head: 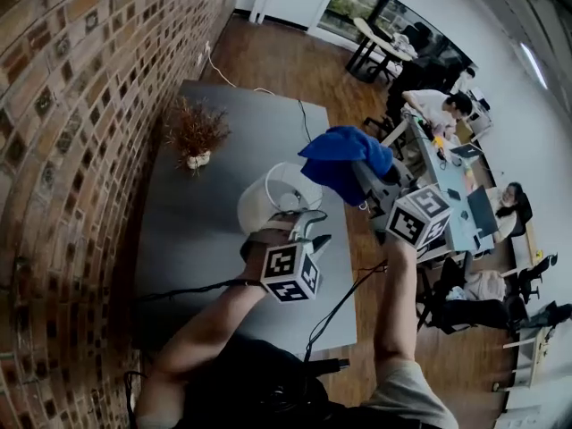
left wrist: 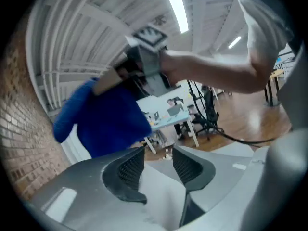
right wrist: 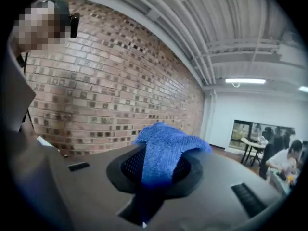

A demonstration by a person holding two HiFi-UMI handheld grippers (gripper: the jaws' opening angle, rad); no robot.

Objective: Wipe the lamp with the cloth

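A lamp with a white shade (head: 273,195) stands on the grey table (head: 201,239). My left gripper (head: 311,229) hovers at the shade's near right side; in the left gripper view its jaws (left wrist: 156,158) stand apart with nothing pinched between the pads. My right gripper (head: 368,184) is raised above and to the right of the lamp, shut on a blue cloth (head: 341,155). The cloth (right wrist: 166,148) bunches up between that gripper's jaws (right wrist: 159,170) and hangs over them. From the left gripper view the blue cloth (left wrist: 106,119) hangs ahead, under the right hand.
A dried plant in a white pot (head: 195,132) stands on the table by the brick wall (head: 71,150). Cables (head: 304,119) run over the far end of the table. Desks with seated people (head: 442,114) fill the room to the right.
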